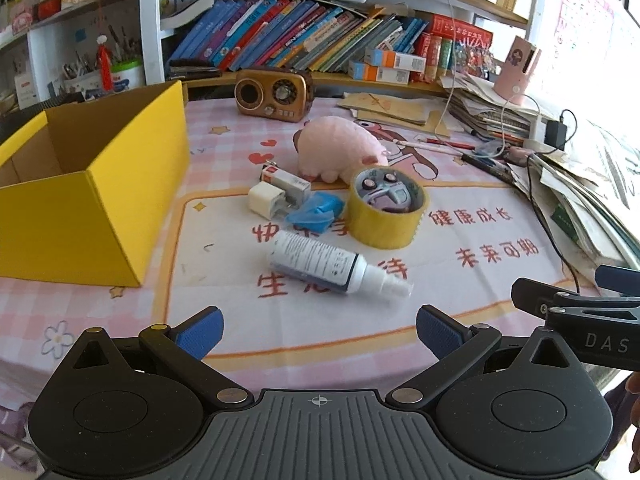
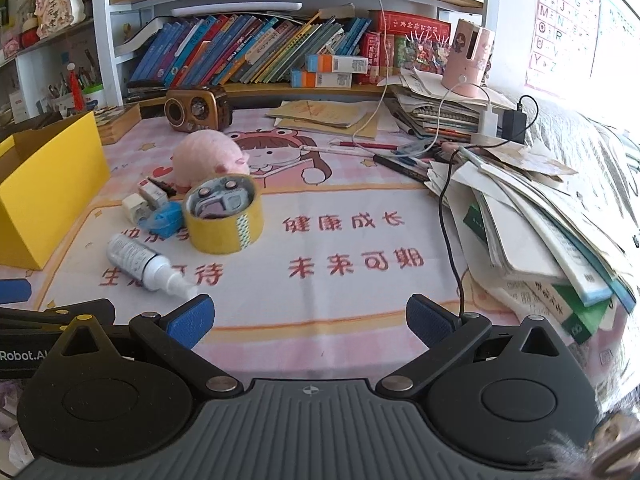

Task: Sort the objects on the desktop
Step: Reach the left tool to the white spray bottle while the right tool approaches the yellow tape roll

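Your left gripper (image 1: 319, 330) hangs over the near edge of the desk, fingers spread wide with nothing between the blue pads (image 1: 202, 330). Your right gripper (image 2: 307, 320) sits beside it at about the same height, also spread wide and empty; from the left camera its tip (image 1: 532, 298) shows at the right edge.

Just ahead of your left fingers a white spray bottle (image 1: 328, 266) lies on its side on the printed desk mat (image 1: 460, 312), nozzle toward the right. Behind it stands a yellow tape roll (image 1: 383, 210), flat on the mat, with a small grey gadget (image 1: 384, 194) inside its core. Touching the roll's left side is a crumpled blue bag (image 1: 314, 212), then a white charger plug (image 1: 266, 199) and a small white box (image 1: 282, 178). A pink plush pig (image 1: 338, 148) lies behind these, a brown radio (image 1: 274, 94) further back.

The open yellow box (image 1: 92, 208) stands at the left of the mat, well apart from the cluster. Stacked papers (image 2: 532, 216) crowd the right edge.
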Motion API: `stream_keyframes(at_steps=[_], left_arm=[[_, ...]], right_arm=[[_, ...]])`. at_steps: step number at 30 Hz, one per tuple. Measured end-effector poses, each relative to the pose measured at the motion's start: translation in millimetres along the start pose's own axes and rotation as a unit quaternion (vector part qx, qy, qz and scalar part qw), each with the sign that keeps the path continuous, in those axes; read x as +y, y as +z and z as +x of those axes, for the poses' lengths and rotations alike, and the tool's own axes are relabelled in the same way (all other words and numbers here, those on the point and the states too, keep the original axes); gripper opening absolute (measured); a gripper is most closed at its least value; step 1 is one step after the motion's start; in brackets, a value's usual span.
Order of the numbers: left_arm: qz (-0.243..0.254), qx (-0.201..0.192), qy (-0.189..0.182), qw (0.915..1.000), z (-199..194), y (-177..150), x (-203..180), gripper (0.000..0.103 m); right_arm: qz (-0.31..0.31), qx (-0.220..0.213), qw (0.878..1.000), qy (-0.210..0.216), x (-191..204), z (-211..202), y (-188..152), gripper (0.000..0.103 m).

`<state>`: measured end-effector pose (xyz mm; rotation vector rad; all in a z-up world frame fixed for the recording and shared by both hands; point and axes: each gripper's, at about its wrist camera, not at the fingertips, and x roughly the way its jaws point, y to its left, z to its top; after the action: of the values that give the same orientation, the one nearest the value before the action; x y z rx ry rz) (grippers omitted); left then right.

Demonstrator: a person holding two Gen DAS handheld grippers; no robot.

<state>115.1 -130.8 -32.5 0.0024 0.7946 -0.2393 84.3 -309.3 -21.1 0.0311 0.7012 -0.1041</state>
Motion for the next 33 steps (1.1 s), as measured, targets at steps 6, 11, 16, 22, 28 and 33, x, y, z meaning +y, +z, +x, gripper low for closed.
stream_keyframes(at_steps=[6, 11, 16, 22, 28, 33], left_arm=[[-0.043, 0.017, 0.012, 0.9988, 25, 16, -3, 0.102], [-0.106, 0.031, 0.025, 0.9936, 46, 27, 1, 0.1], [-0.148, 0.037, 0.046, 0.9872, 64, 36, 4, 0.092], [-0.179, 0.058, 0.052, 0.9809, 88, 44, 6, 0.073], [-0.153, 0.065, 0.058, 0.9844, 93, 45, 8, 0.039], [-0.078, 0.069, 0.07, 0.9921, 90, 47, 1, 0.032]], right_arm=[[-0.01, -0.002, 1.0, 0.021, -15, 20, 16, 0.103], [-0.018, -0.002, 0.999, 0.043, -24, 36, 28, 0.103], [-0.028, -0.003, 0.997, 0.067, -26, 52, 41, 0.103], [-0.042, -0.009, 0.995, 0.09, -25, 67, 54, 0.103], [-0.047, 0.006, 0.992, 0.116, -18, 85, 62, 0.103], [-0.064, 0.023, 0.987, 0.149, -3, 100, 66, 0.103]])
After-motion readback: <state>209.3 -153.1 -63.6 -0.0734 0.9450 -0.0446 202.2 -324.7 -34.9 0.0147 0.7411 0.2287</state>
